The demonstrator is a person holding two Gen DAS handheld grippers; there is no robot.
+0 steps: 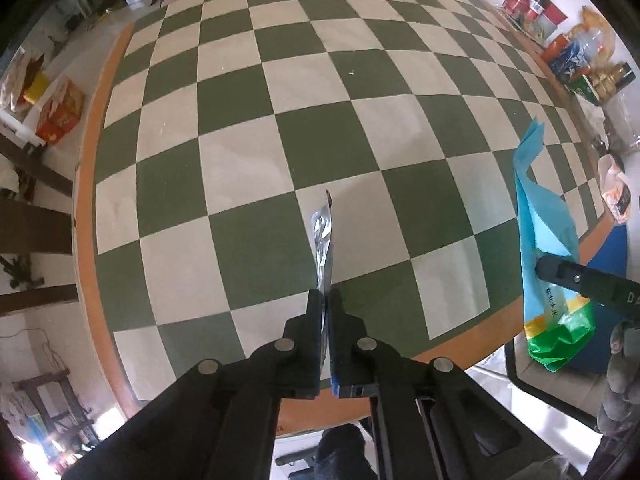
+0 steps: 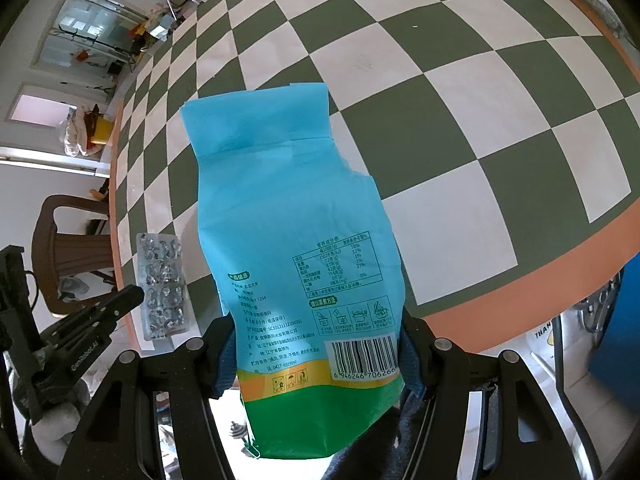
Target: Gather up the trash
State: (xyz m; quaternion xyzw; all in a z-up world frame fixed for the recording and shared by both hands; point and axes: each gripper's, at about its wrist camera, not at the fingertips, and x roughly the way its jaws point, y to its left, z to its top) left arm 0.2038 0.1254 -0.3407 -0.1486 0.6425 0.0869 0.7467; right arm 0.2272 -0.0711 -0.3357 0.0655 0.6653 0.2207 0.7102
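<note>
My left gripper [image 1: 326, 300] is shut on a silver blister pack [image 1: 323, 240], held edge-on above the green and white checkered table [image 1: 240, 120]. The same pack [image 2: 162, 284] shows flat in the right wrist view, in the left gripper [image 2: 132, 294] at the table's near edge. My right gripper [image 2: 316, 344] is shut on a blue and green food bag [image 2: 296, 240], held upright over the table's front edge. The bag [image 1: 540, 240] and the right gripper [image 1: 548, 268] also show at the right of the left wrist view.
The table has an orange rim [image 1: 86, 240]. Bottles and packages [image 1: 568, 40] stand beyond its far right side. A red box [image 1: 60, 112] sits to the left. A brown chair [image 2: 68, 240] stands beside the table. A blue bin [image 2: 616, 340] is at the right.
</note>
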